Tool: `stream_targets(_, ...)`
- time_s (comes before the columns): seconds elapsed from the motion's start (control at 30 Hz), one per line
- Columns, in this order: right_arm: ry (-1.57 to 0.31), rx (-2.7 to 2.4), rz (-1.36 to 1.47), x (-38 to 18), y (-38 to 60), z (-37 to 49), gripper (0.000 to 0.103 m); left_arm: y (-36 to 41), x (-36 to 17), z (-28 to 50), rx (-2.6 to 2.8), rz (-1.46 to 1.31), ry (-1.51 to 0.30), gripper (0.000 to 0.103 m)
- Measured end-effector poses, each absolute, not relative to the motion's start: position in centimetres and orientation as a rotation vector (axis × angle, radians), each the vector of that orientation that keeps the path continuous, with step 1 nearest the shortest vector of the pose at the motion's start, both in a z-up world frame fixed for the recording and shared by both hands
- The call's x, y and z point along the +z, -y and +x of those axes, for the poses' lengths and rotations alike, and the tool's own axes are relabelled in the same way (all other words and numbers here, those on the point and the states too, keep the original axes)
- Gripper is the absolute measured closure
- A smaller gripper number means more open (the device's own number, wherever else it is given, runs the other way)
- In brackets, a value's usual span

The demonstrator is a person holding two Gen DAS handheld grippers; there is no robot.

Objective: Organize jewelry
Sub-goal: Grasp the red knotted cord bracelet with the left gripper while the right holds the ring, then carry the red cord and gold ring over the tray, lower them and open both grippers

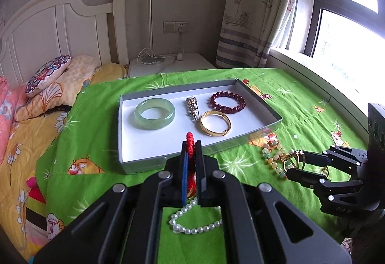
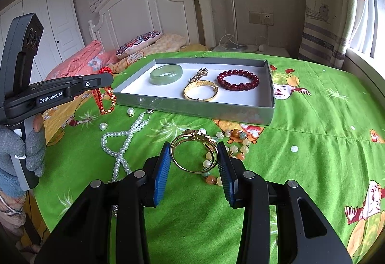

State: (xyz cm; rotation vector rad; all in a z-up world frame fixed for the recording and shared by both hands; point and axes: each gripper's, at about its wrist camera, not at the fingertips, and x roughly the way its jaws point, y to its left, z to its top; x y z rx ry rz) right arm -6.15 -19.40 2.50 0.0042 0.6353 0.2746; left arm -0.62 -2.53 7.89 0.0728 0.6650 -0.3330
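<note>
On the bed, a bright green cartoon-print cloth (image 2: 312,143) covers everything w/ a shallow grey tray (image 2: 192,108) sitting mid-cloth, white headboard (image 2: 149,6) behind, nightstand and curtain by the window on the right.

Tray holds four pieces: jade bangle (image 2: 166,74), rhinestone clip (image 2: 199,74), gold bangle (image 2: 201,93) and dark red bead bracelet (image 2: 238,80), all apart except the clip touching the gold bangle's far edge.

Left gripper (image 1: 192,143) is clenched on the red cord bracelet (image 1: 190,141), held up in the air just short of the tray's near wall; its red loops dangle below (gold beads at the bottom, seen from the right wrist cam). A grey-gloved hand (image 2: 28,150) grips that tool's handle.

Right gripper (image 2: 193,155) is spread wide, pads either side of the gold ring bangle (image 2: 190,155) on the cloth, not clearly touching it. That bangle lies tangled over the pastel bead strand (image 2: 238,143); hard to tell where one ends.

Pearl necklace (image 2: 125,143) sprawls near the left, partly cut off under the left tool's body in its own cam. Two loose pearls (image 2: 130,111) sit nearby.

Tray's near-left half is bare white. Cloth right of the tray is open out to the window side; the cloth's left edge drops to the yellow sheet.
</note>
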Motion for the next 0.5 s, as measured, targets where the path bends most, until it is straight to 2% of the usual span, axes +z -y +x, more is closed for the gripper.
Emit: stream_targets(0.5, -0.64, 0.254, -0.01, 5.8, 19.8, 1.0, 0.065, 4.5, 8.7, 6.6, -0.293, 0.129, -0.711, 0.098)
